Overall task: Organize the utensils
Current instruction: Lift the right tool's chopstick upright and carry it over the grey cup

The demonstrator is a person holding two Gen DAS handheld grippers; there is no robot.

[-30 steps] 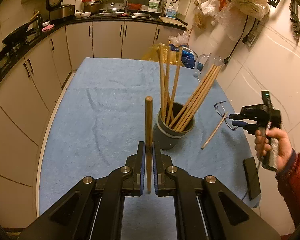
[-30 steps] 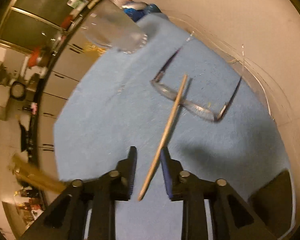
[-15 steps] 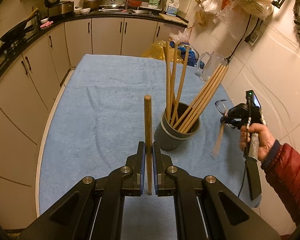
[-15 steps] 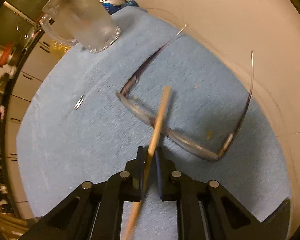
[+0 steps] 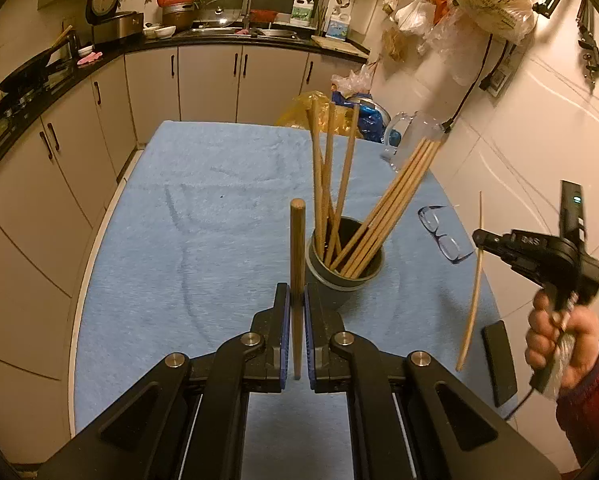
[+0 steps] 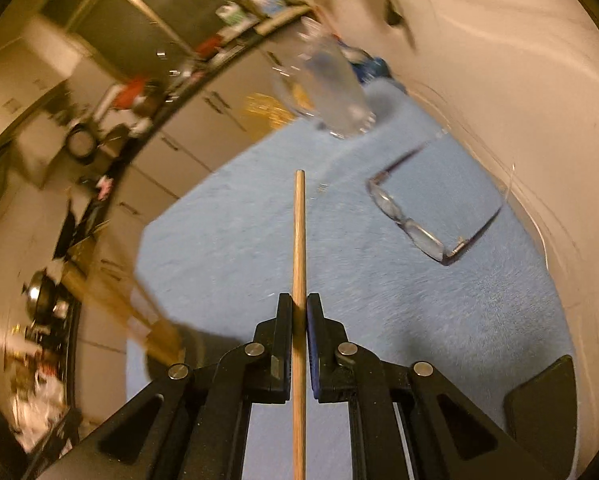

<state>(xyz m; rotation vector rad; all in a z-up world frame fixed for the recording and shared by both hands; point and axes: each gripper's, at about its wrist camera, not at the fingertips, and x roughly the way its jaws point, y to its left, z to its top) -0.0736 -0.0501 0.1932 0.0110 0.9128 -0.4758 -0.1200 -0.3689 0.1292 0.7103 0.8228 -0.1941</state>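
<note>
A grey cup (image 5: 345, 276) holding several wooden chopsticks (image 5: 383, 216) stands on the blue-towelled table (image 5: 203, 216). My left gripper (image 5: 297, 300) is shut on one chopstick (image 5: 297, 248), held upright just left of the cup. My right gripper (image 6: 299, 312) is shut on another chopstick (image 6: 299, 240), lifted off the table. In the left wrist view that chopstick (image 5: 473, 292) hangs near vertical from the right gripper (image 5: 479, 238), to the right of the cup. The cup shows blurred at the left of the right wrist view (image 6: 167, 340).
Eyeglasses (image 5: 443, 236) (image 6: 419, 228) lie on the towel right of the cup. A glass mug (image 5: 411, 140) (image 6: 331, 92) stands at the far right corner. A black phone (image 5: 499, 360) lies at the right edge. The wall is close on the right, kitchen cabinets behind.
My right gripper closed on the chopstick that lay across the eyeglasses, lifted it off the towel and swung it to near vertical. My left gripper kept its chopstick and stayed near the cup.
</note>
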